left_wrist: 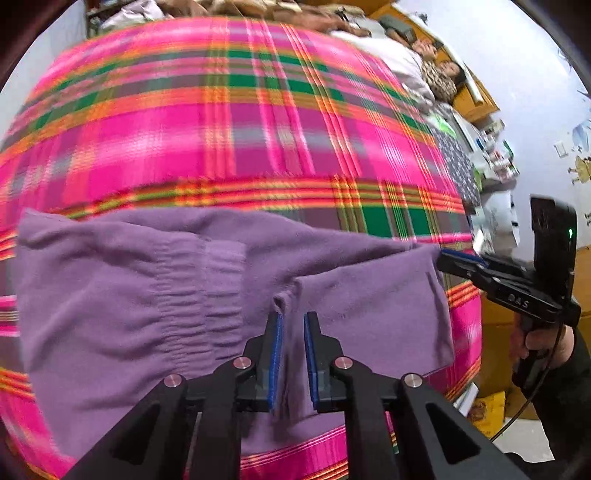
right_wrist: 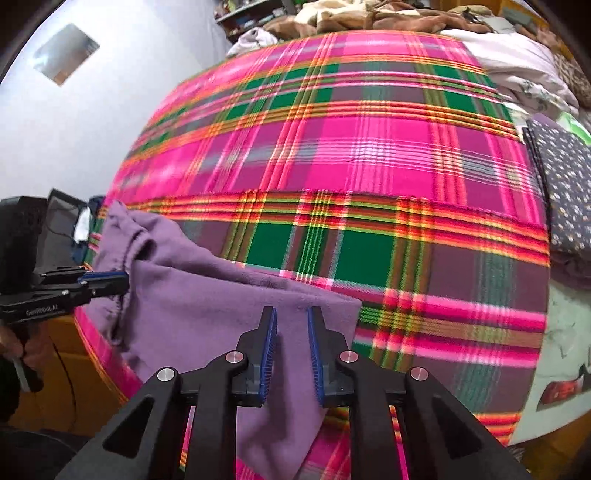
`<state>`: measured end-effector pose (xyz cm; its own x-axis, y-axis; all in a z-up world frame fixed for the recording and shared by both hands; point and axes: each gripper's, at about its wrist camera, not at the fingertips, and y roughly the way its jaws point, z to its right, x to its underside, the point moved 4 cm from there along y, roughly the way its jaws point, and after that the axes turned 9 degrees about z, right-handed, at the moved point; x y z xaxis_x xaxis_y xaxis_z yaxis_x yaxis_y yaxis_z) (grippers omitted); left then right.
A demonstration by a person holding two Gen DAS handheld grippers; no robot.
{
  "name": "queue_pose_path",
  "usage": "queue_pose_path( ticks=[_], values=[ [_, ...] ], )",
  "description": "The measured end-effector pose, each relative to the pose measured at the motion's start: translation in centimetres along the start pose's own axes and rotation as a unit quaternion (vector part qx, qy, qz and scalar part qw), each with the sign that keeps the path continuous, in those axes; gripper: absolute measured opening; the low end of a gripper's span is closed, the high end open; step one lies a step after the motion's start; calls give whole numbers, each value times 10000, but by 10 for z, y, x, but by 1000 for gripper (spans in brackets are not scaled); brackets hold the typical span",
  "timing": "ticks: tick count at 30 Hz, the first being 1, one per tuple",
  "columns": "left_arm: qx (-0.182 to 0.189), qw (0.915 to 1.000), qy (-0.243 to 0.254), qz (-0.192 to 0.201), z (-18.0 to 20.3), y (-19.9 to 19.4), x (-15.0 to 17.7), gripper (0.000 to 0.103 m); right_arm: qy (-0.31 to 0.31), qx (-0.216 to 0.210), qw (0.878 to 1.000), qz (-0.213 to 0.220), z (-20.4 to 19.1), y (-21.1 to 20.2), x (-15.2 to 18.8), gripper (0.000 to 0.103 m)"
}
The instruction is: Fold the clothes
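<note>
Purple fleece trousers [left_wrist: 155, 295] lie on the pink, green and orange plaid blanket [left_wrist: 236, 122] that covers the bed, near the blanket's front edge. Measured against that blanket, the trousers take up only its near strip; the gathered waistband [left_wrist: 207, 295] sits about midway along the garment, and the cloth is folded over itself on the right. Beyond the blanket's far edge lies a heap of brown and white bedding [right_wrist: 369, 18], and off its right edge a folded dark cloth with small flowers [right_wrist: 565, 192].

My left claw [left_wrist: 293, 321] points down at the trousers in the left wrist view, its blue pads a little apart with a ridge of purple cloth rising between them; I cannot tell whether the pads press on it. My right claw [right_wrist: 291, 317] stands over the folded right end of the trousers, its pads also narrowly apart with cloth between them. From the left wrist view its tips [left_wrist: 448, 258] meet the garment's right corner, but a firm grip I cannot tell.
</note>
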<state>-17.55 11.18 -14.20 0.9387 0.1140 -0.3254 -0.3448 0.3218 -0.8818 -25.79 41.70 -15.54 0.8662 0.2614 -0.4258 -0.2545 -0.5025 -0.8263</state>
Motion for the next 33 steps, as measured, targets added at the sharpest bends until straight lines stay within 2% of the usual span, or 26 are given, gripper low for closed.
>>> queue_pose_path(
  ticks=[3, 6, 10, 14, 15, 19, 22, 28, 33],
  values=[
    [-84, 9998, -140, 151, -5, -15, 0, 13, 133, -101, 9998, 66, 1, -11, 10, 20],
    [62, 9997, 122, 212, 11, -16, -1, 13, 130, -209, 9997, 10, -4, -17, 27, 24],
    [39, 9992, 388, 27, 31, 12, -4, 13, 200, -308, 9992, -129, -11, -15, 49, 24],
    [-266, 9981, 510, -240, 27, 46, -3, 10, 130, -183, 9991, -353, -14, -7, 68, 23],
    [-245, 9982, 481, -244, 25, 50, -3, 5, 117, -105, 9989, -453, -13, -2, 72, 23],
    [-222, 9984, 454, -256, 22, 40, -1, 4, 362, -211, 9988, -254, -8, -12, 71, 24],
    [-325, 9979, 520, -199, 21, 20, 7, 5, 667, -361, 9970, -177, 4, -20, 74, 33],
    [5, 9982, 560, -213, 33, -6, 37, 5, 1323, -716, 9884, -207, 26, -21, 83, 35],
    [37, 9969, 583, -529, 37, 15, 61, 5, 1421, -841, 9861, -168, 27, -12, 79, 35]
  ],
)
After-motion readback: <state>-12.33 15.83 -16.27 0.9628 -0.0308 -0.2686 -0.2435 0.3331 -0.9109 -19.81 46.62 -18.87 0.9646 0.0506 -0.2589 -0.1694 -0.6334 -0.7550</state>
